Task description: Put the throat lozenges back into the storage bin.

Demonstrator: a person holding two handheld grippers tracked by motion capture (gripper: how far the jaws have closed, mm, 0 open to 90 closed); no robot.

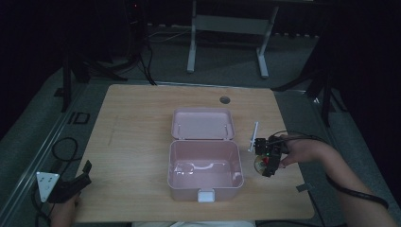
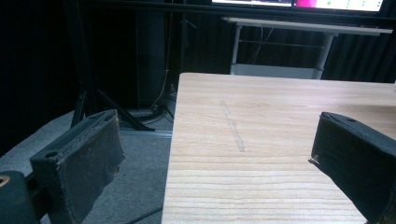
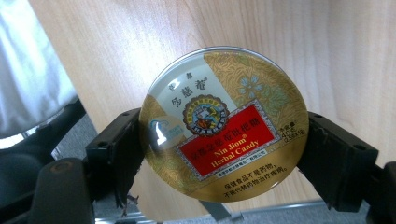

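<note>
Grip on the round candy tin [image 3: 224, 123] looked sound: the right gripper [image 1: 267, 158] had its two jaws pressed against opposite edges of the tin, lid facing the camera, held just off the right side of the pink lunch box [image 1: 204, 170]. Judged from this, the step in hand was carrying the tin into the open box; done well, that would mean keeping the squeeze steady on the smooth metal rim, lifting clear of the box's near wall, and lowering flat into the empty compartment before letting go, since a round tin pinched at its edges could slip or swivel. The box lid [image 1: 203, 124] lay folded back behind the compartment, out of the way. A thin white stick-like item [image 1: 253, 136] lay on the table just beside the gripper; what it was could not be told. The left gripper [image 1: 71, 187] rested at the near left corner, jaws wide apart and holding nothing. The wooden table [image 1: 137, 137] was pale, with a faint scuff line. Surroundings were dim, with grey flooring, loose cables and a white table frame [image 1: 227, 28] beyond.
</note>
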